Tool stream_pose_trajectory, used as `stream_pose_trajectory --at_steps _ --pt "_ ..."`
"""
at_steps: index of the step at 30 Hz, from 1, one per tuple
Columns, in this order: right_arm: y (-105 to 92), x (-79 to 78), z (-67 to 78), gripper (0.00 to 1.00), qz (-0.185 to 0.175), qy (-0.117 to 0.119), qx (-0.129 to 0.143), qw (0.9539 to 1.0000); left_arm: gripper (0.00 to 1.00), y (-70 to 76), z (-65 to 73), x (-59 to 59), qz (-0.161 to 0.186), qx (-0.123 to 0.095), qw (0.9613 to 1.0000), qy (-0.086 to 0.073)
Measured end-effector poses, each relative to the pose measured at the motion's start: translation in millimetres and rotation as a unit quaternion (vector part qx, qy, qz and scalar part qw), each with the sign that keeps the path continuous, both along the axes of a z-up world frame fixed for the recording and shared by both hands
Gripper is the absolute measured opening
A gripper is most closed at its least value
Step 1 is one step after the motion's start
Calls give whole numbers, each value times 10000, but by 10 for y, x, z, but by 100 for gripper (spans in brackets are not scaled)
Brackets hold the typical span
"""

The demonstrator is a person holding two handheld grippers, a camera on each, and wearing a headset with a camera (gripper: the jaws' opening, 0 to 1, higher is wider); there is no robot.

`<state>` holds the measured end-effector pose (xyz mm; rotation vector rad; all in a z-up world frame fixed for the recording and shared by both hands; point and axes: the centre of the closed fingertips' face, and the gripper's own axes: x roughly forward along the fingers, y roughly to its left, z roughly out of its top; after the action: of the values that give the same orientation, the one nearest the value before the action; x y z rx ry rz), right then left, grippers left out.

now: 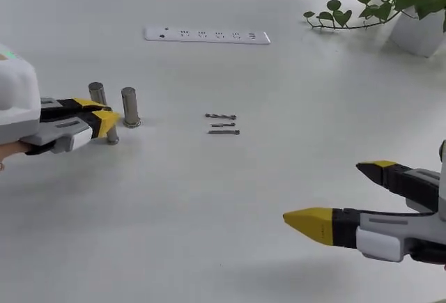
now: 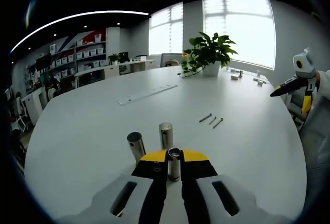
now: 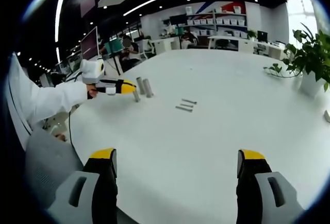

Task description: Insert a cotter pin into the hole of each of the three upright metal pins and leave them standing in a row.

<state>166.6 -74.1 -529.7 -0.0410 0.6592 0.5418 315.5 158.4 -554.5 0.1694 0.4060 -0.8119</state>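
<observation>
The power strip (image 1: pixel 207 35) lies flat toward the far side of the white table (image 1: pixel 174 233), and everything else is placed from it. Nearer the person than the strip, below its middle in the head view, the three cotter pins (image 1: pixel 222 124) lie side by side on the tabletop, close together and parallel, untouched by either tool. Nearer than the strip's left end stand the metal pins. The first metal pin (image 1: pixel 97 92) and the second metal pin (image 1: pixel 129 106) are upright on their flared bases, near each other but apart. The third metal pin (image 2: pixel 174 163) stands just on the near side of those two, farthest of the three from the strip, and the left gripper (image 1: pixel 104 118) is clamped on it: in the left gripper view its yellow-tipped jaws press against the pin's shaft from both sides, with the pin's top showing between them. The right gripper (image 1: pixel 324 193) hovers well away from the strip, on the person's side and off past its right end, with its jaws spread wide and nothing between them. A potted plant (image 1: pixel 411 3) sits beyond the strip's right end, at the table's far corner
</observation>
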Motion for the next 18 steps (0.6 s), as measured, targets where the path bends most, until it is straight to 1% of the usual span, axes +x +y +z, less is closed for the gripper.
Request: stream_pose_trajectory --at_steps 2,4,5,6,7,9,10,11,12,13,14,16,17,18 --pt "14 13 23 95 5 -33 11 10000 5 -36 21 -50 -109 29 9999 -44" --pt "30 20 42 95 27 -68 12 10000 5 -118 64 -144 -343 23 9994 -88" --pt "35 19 45 95 32 -73 13 10000 5 -149 80 -179 -429 17 9990 -93" --pt "43 17 47 95 45 -76 12 10000 5 -206 112 -245 -571 -43 9983 -62" --pt "50 14 47 95 51 -76 10 10000 5 -264 150 -305 -738 -83 9972 -86" --pt "69 3 45 95 70 -64 3 10000 5 -380 240 -432 -1072 -92 9939 -249" --pt "74 -1 44 95 77 -63 1 10000 5 -401 254 -456 -1103 -125 9935 -235" --pt "93 -16 46 95 108 -68 -10 9999 5 -483 307 -558 -1279 -176 9913 -254" --pt "101 -23 44 95 125 -69 -12 9999 5 -520 331 -607 -1346 -182 9904 -265" --pt "112 -35 38 95 138 -63 -7 9999 5 -582 361 -694 -1540 -152 9874 -324" --pt "117 -42 32 95 143 -50 -5 9999 5 -621 382 -748 -1671 -140 9851 -378" --pt "130 -64 23 95 164 -40 -9 9999 5 -693 414 -857 -1767 -172 9836 -321" --pt "134 -71 22 95 174 -41 -6 9998 5 -724 420 -902 -1847 -140 9821 -350" --pt "137 -78 21 95 174 -40 2 9998 5 -761 406 -963 -1965 -12 9797 -406"
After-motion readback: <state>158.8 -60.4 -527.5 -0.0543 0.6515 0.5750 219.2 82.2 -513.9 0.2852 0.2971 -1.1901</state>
